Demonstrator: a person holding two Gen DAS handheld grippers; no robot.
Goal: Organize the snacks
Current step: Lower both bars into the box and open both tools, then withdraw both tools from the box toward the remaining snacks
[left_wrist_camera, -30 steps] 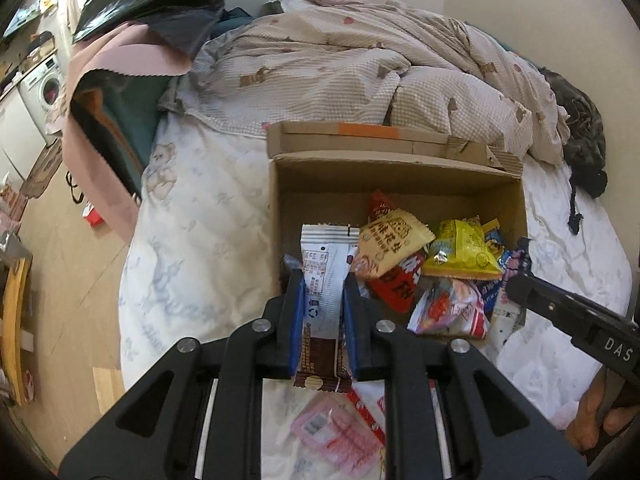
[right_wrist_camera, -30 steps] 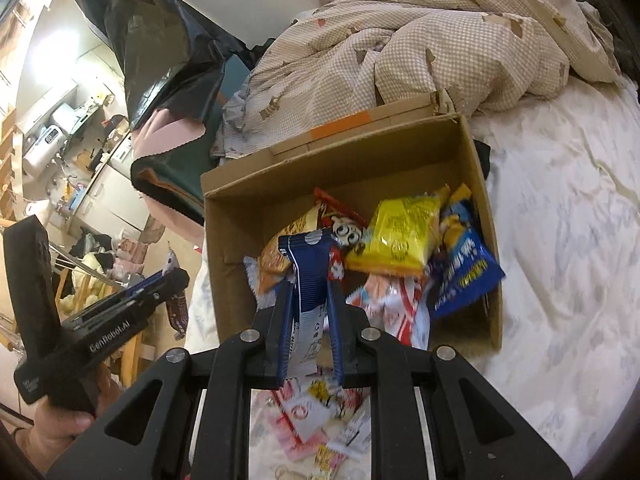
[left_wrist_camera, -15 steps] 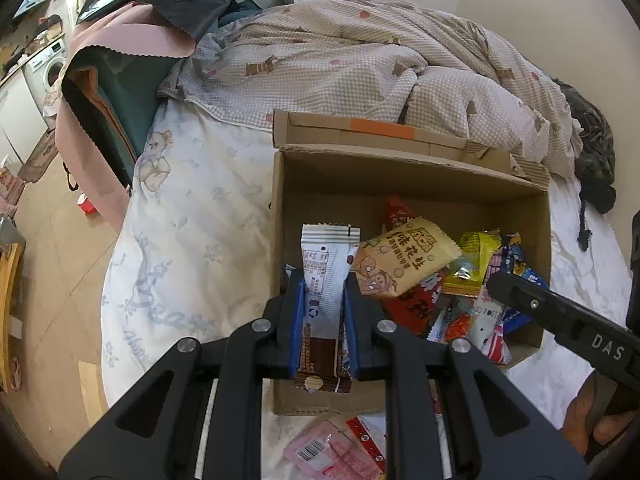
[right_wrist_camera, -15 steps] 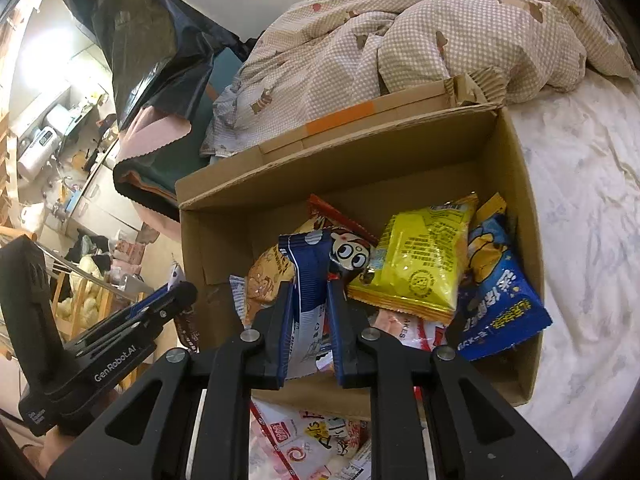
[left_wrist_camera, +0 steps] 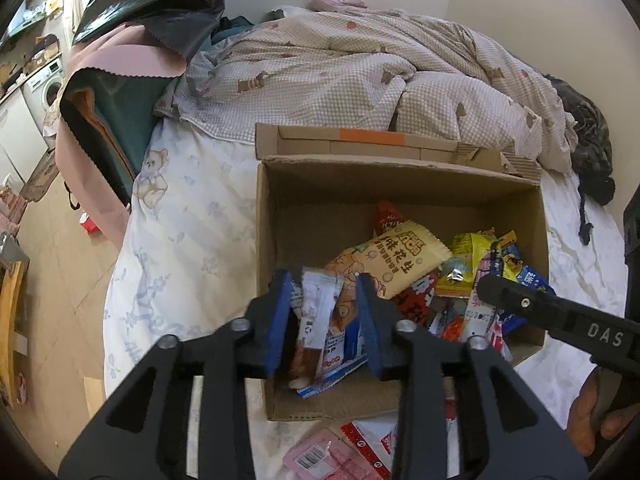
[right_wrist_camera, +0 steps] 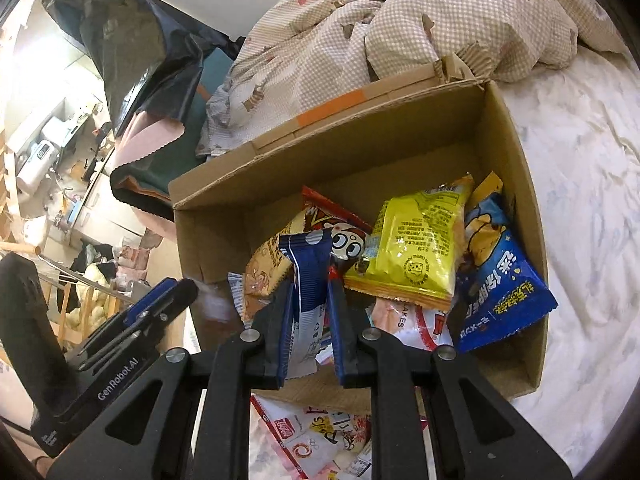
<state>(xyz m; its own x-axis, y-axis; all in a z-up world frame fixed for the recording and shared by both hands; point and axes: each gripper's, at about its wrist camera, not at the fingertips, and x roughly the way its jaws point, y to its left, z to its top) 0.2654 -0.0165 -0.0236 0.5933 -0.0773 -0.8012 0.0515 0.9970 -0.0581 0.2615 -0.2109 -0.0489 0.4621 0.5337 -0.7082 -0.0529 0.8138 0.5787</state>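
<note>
The cardboard box (left_wrist_camera: 266, 216) sits open on the bed (left_wrist_camera: 192, 216), half full of snack bags. Over its near-left corner the left gripper (left_wrist_camera: 323, 312) is spreading its jaws; the white-and-brown packet (left_wrist_camera: 316, 312) stands upright between the blue pads, which no longer press on it, its lower end down inside the box. Toward the box's middle the right gripper (right_wrist_camera: 311, 312) is clamped tight on a blue-and-white packet (right_wrist_camera: 308, 280), long axis running away from the claw, top end tipped toward the box's far wall.
</note>
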